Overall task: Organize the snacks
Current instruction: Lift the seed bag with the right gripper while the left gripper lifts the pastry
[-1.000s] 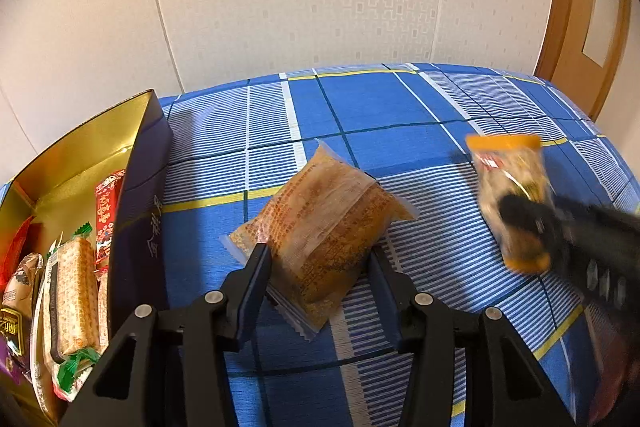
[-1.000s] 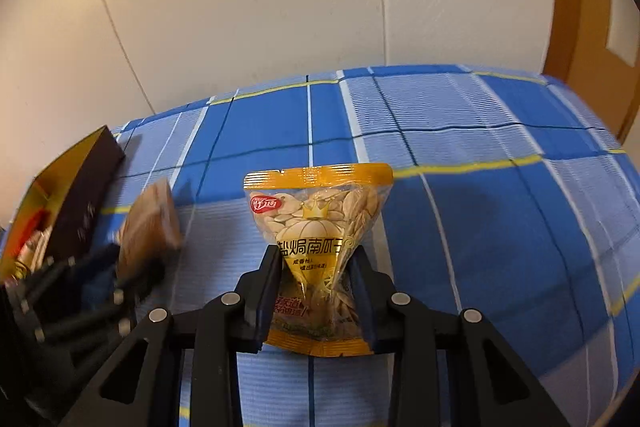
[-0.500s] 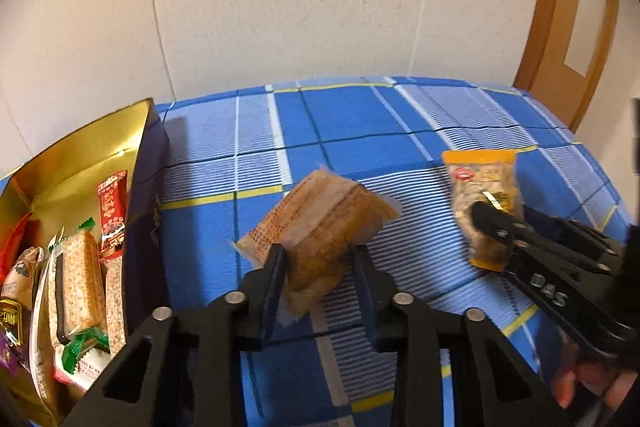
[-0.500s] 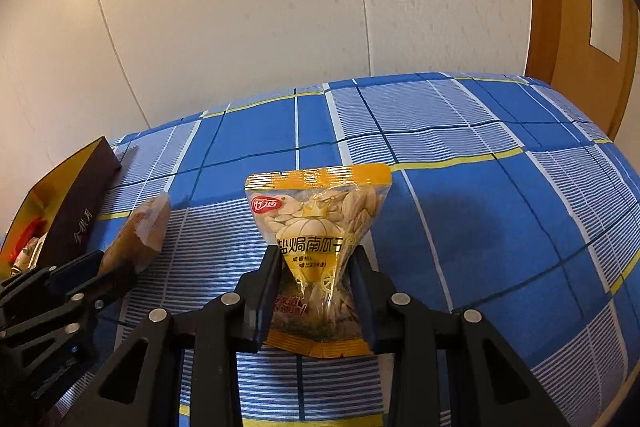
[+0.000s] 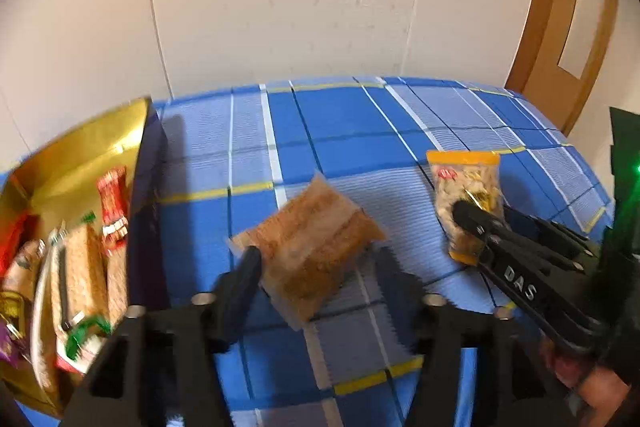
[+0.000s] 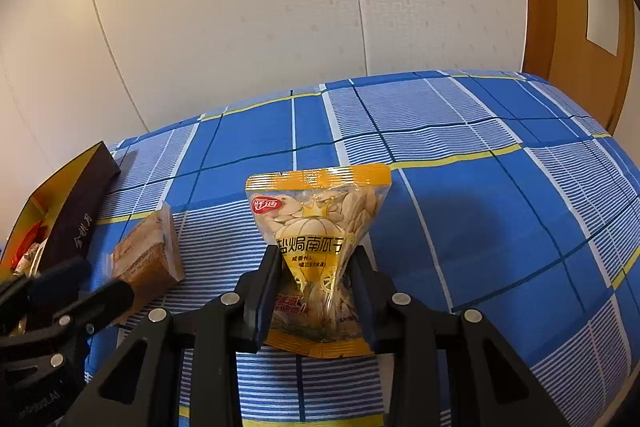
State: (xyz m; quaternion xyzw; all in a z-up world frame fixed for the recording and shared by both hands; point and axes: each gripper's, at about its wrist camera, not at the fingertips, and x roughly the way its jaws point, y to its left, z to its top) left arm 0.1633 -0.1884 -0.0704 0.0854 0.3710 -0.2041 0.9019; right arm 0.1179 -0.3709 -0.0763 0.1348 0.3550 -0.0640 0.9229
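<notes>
A brown cake packet lies tilted on the blue checked cloth between the fingers of my left gripper. Its jaws are opening; the left finger is at the wrapper's edge and the right finger stands clear of it. The same packet shows in the right wrist view, with the left gripper just in front of it. My right gripper is shut on a yellow-topped pumpkin seed packet, held upright above the cloth. That seed packet and the right gripper appear at the right of the left wrist view.
A dark box with a gold inside stands at the left, holding several snack packets. The checked cloth runs far right and back to a pale wall. A wooden door is at the right. A hand holds the right gripper.
The left jaws squeezed the brown packet half a second ago and have since spread apart around it. The right gripper keeps the seed packet in the same grip.
</notes>
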